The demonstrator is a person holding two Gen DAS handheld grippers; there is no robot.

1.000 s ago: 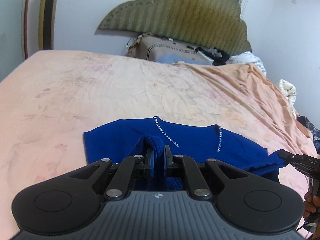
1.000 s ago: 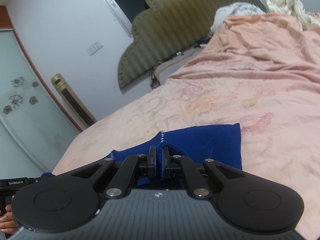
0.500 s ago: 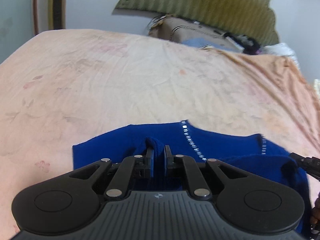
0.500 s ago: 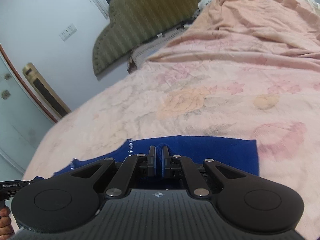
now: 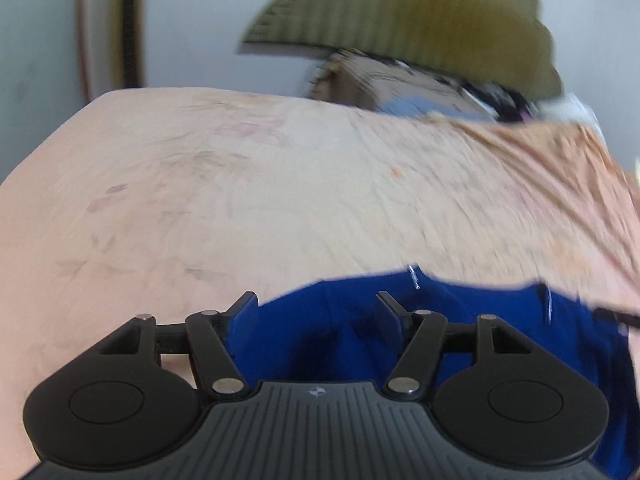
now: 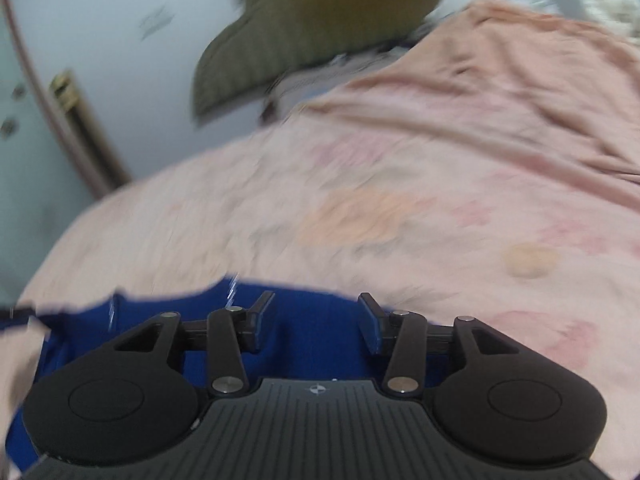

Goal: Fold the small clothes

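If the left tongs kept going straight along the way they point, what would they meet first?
Probably the blue knit top with a sparkly neckline, lying on the peach floral bedsheet between the open left tongs. Depth is blurred.

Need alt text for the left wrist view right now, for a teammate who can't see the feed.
The left gripper, jaws just opened, hangs over a blue garment lying on a peach floral bedsheet, with nothing pinched. A green scalloped headboard stands behind; the picture is motion-blurred.

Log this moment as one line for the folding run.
left tongs: just opened, off blue top | right tongs: just opened | top on bed
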